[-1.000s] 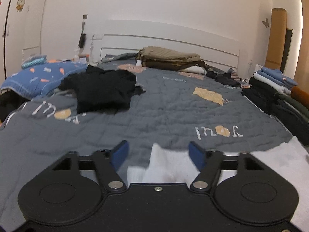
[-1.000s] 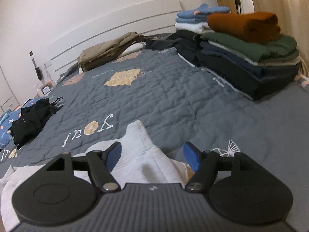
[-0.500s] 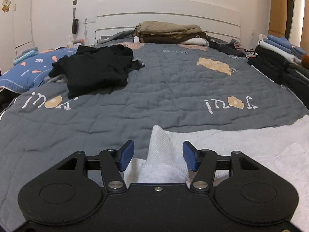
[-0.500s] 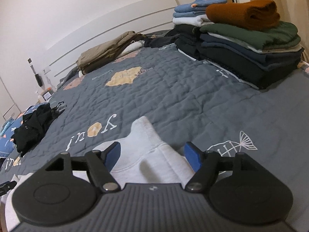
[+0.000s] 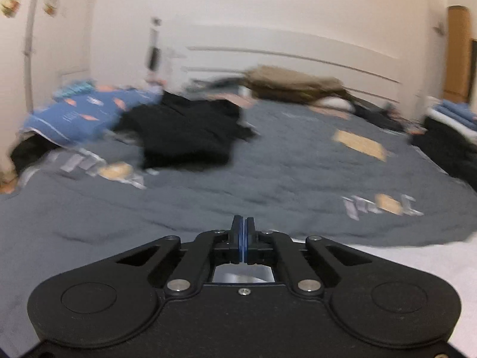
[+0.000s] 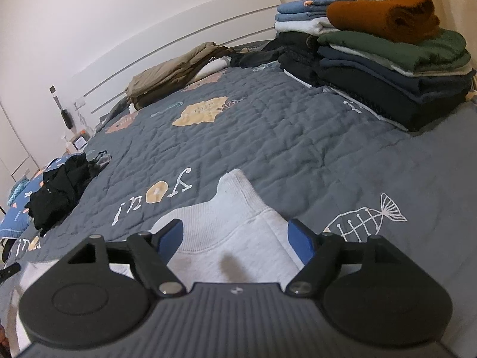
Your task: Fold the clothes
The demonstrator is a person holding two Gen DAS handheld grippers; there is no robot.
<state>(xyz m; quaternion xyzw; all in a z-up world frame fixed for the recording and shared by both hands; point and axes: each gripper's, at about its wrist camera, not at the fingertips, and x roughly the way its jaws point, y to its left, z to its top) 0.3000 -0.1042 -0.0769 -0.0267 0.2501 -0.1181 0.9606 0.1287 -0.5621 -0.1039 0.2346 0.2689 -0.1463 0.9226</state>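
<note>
One quilt (image 6: pixel 268 125) fills both views. Only the right view shows the two folded stacks (image 6: pixel 387 68) at upper right and the white sweater's (image 6: pixel 226 232) cuff at lower centre, between the right gripper's (image 6: pixel 235 237) opening jaws, pads clear of it. Only the blurred left view shows the left gripper (image 5: pixel 243 238) with jaws pressed together, nothing visibly between them, white cloth at lower right. One black heap (image 5: pixel 184 131) appears in both views.

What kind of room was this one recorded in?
Most likely a bedroom: a bed with a grey quilt, a white headboard against the wall, and stacked folded clothes on the bed.
</note>
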